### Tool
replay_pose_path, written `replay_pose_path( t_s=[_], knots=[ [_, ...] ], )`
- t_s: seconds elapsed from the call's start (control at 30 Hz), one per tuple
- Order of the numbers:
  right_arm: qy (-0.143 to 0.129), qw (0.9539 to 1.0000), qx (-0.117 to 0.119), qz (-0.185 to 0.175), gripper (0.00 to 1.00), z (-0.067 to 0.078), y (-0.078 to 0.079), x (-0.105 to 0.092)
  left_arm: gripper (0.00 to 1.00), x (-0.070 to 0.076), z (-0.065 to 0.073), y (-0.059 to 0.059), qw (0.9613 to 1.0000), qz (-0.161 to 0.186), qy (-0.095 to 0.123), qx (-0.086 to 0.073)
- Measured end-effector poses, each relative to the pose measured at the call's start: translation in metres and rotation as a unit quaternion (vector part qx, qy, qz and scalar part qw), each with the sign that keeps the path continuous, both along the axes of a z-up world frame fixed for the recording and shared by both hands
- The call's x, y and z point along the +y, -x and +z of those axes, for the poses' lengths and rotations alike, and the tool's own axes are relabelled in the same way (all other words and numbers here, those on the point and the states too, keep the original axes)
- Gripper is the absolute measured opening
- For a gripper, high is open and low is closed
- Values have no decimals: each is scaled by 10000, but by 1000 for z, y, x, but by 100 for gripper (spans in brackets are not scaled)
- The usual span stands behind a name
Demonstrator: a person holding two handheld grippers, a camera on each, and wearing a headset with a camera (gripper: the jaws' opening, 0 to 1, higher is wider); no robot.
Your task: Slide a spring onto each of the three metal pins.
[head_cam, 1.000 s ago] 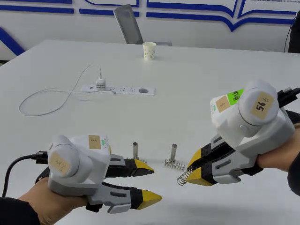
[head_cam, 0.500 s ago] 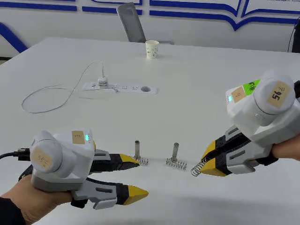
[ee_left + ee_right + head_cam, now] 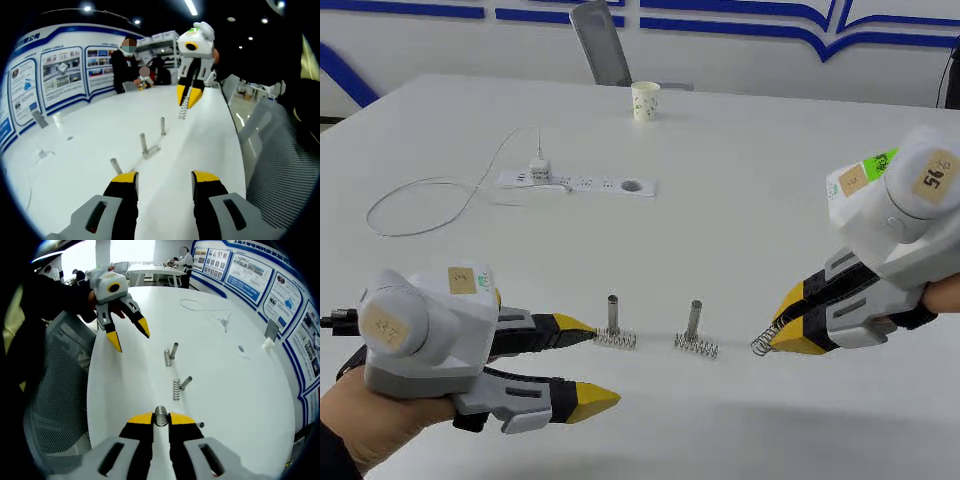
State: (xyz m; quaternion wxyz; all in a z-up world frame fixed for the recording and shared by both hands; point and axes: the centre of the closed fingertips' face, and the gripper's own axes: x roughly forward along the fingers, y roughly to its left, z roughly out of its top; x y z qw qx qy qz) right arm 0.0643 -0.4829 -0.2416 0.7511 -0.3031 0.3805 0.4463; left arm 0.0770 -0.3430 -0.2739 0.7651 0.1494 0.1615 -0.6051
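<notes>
Now, at my far left, the left hand-held gripper (image 3: 590,362) hangs low over the white counter (image 3: 750,210), gripped in a hand (image 3: 365,425), its yellow-tipped jaws spread wide. Just beyond its upper tip stands the first metal pin (image 3: 613,312), upright, with a loose spring (image 3: 616,339) lying flat on the counter at its foot, not threaded on. A little to the right stands the second metal pin (image 3: 694,319), also upright, and a second loose spring (image 3: 696,346) lies at its base the same way. Further right, the right hand-held gripper (image 3: 778,335) points down and left toward the pins. Its jaws are nearly closed, pinching the held spring (image 3: 764,341) by one end, so most of the coil sticks out past the tips. I cannot tell whether its free end touches the counter. In the right gripper view the third metal pin (image 3: 200,425) sits just beside the right jaw. Well behind, a white power strip (image 3: 575,184) with its looped cable (image 3: 415,205) and a paper cup (image 3: 645,101) sit on the counter.
</notes>
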Motion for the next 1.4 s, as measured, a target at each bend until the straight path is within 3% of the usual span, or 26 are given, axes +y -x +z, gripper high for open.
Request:
replay_pose_path(
  t_s=[0.63, 0.8, 1.4],
  knots=[
    [519, 9982, 58, -279, 12, 2, -27, -44, 45, 3, -1, 2, 9998, 167, 44, 30],
    [676, 9972, 98, -292, 12, -1, -35, -50, 45, 3, -1, 2, 9998, 172, 43, 51],
    [825, 9953, 401, -302, 12, -21, -55, -55, 46, 6, -3, 0, 9996, 243, 67, 95]
  ],
)
